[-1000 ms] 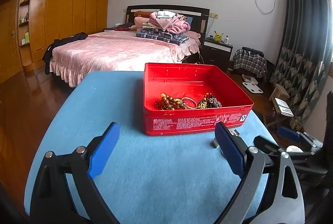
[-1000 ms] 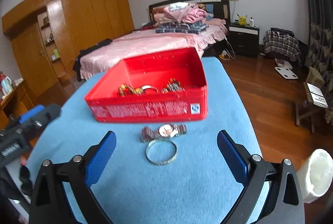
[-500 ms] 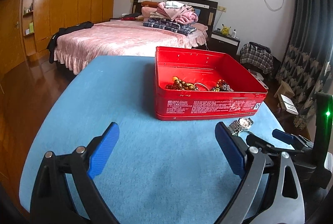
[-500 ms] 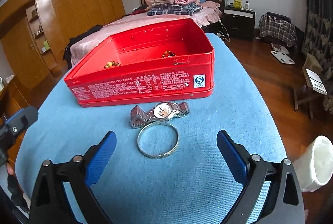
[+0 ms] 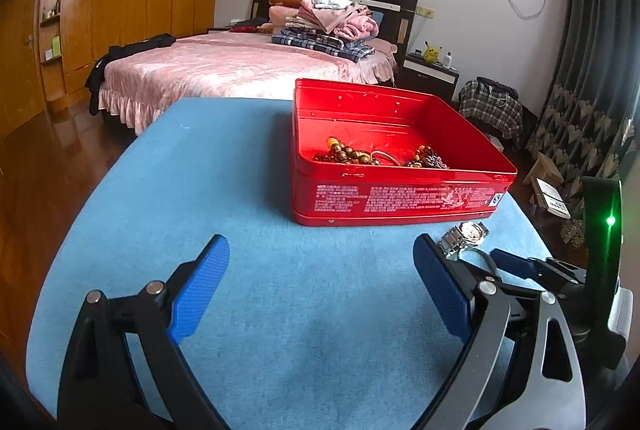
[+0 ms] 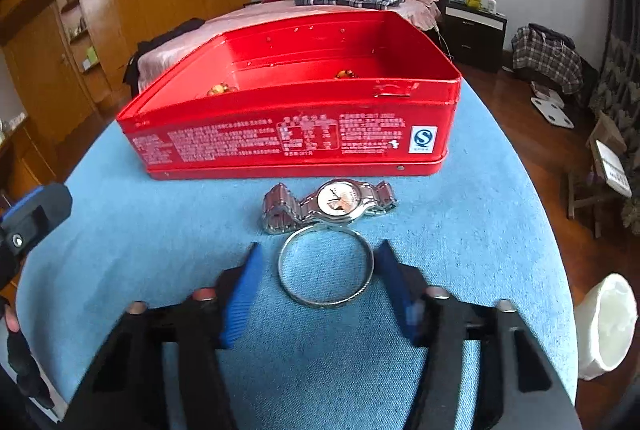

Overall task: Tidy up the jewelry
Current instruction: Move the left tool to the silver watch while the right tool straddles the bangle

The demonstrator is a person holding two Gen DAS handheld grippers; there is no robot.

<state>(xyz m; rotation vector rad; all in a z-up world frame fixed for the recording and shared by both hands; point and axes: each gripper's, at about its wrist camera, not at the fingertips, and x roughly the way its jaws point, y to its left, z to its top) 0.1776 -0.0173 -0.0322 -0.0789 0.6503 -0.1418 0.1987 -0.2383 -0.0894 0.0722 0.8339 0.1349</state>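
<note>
While tilted down, right gripper closing around bangle, pads apart | left gripper spread.

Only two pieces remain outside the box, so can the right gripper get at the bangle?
Probably yes: the right gripper already straddles the bangle, jaws just closing, nothing between; the watch lies just beyond.

Both wrist views look forward and downward across the blue worktop toward the bed. Right view sits nearer; both share the red tin and watch.
</note>
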